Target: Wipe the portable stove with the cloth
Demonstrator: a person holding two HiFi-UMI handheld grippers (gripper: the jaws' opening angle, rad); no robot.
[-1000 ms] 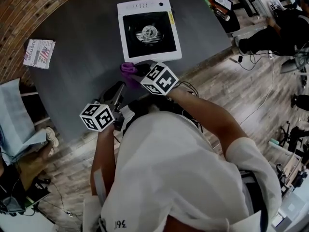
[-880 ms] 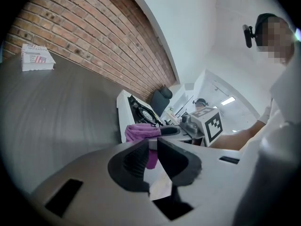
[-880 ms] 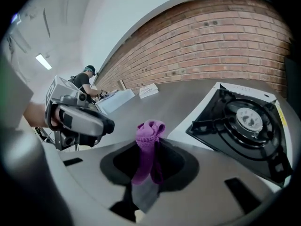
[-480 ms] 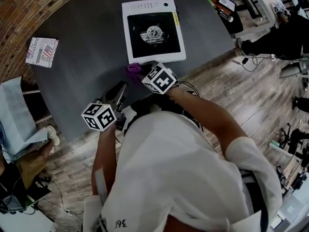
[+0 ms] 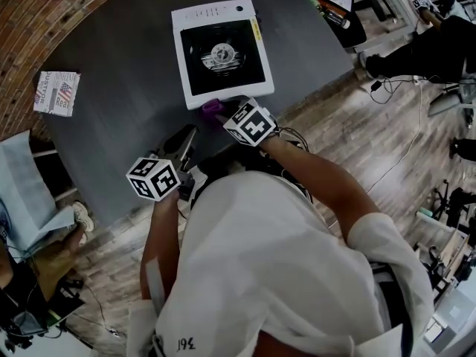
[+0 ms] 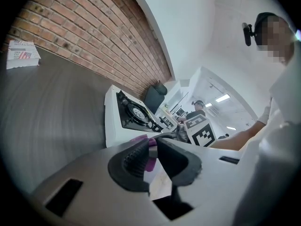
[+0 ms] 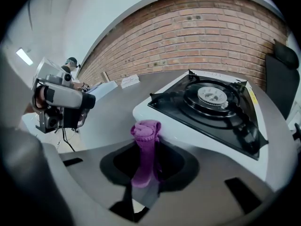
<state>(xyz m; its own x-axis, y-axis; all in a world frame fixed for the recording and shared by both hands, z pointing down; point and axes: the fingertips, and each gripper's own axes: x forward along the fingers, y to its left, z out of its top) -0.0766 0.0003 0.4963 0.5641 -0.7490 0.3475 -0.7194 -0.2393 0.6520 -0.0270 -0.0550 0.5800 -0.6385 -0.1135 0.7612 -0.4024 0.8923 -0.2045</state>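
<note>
The white portable stove (image 5: 181, 58) with a black burner top sits on the dark table (image 5: 119, 58). A purple cloth (image 5: 212, 107) touches the stove's near edge, pinched in my right gripper (image 5: 221, 111). In the right gripper view the cloth (image 7: 146, 134) stands rolled between the jaws of that gripper (image 7: 146, 157), with the stove (image 7: 188, 128) just beyond. My left gripper (image 5: 186, 138) hovers over the table's near edge, left of the right one, shut and holding nothing. Its view shows its jaws (image 6: 151, 150) nearly together, with the cloth (image 6: 139, 138) and stove (image 6: 113, 121) behind.
A small printed packet (image 5: 58, 93) lies at the table's far left, also in the left gripper view (image 6: 21, 54). A brick wall (image 7: 197, 36) curves behind the table. A dark chair (image 7: 281, 69) stands at the right. Desks and people fill the upper right over the wooden floor (image 5: 372, 147).
My right gripper has carried the purple cloth from the bare table in to the stove's near edge. The left gripper has stayed in place.
</note>
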